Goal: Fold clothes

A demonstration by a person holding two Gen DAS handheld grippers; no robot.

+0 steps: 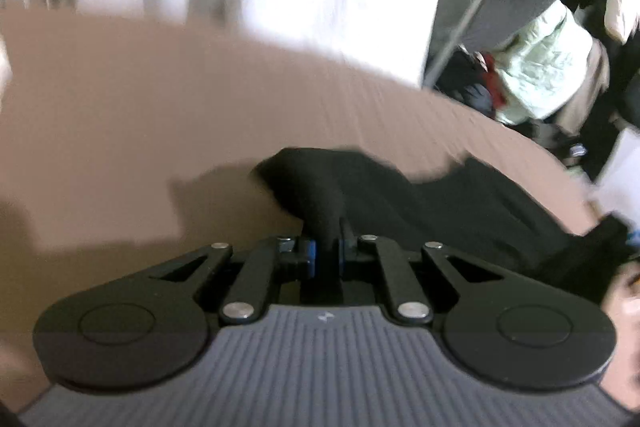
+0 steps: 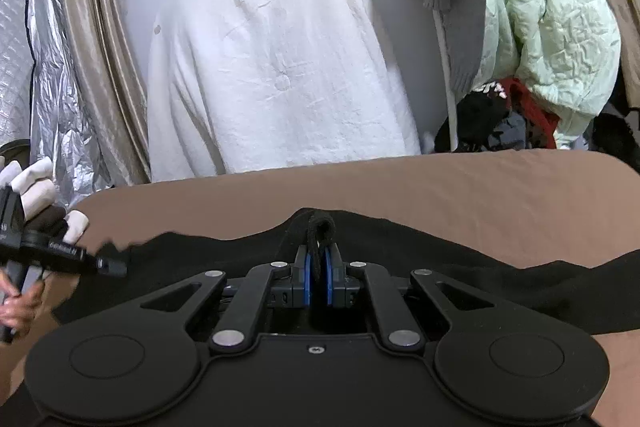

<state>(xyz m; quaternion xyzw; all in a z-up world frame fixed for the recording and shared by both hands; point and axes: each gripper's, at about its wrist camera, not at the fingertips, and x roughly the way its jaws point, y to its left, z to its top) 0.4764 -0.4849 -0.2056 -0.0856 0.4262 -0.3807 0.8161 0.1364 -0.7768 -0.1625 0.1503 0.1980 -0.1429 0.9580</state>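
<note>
A black garment (image 1: 460, 211) lies stretched across a brown surface (image 1: 160, 107). My left gripper (image 1: 327, 251) is shut on one bunched end of it, and the cloth rises in a dark fold just ahead of the blue pads. The left wrist view is motion-blurred. In the right wrist view the same black garment (image 2: 440, 267) spreads left and right along the brown surface (image 2: 480, 195). My right gripper (image 2: 319, 281) is shut on a folded edge that loops up between its blue pads. The left gripper (image 2: 108, 265), held by a hand, shows at the far left of that view.
A white sheet (image 2: 276, 67) drapes a tall shape behind the surface. Beige curtains (image 2: 96, 39) and silver foil hang at the left. A rack at the right holds a pale green jacket (image 2: 552, 39), a grey scarf (image 2: 460, 7) and dark clothes.
</note>
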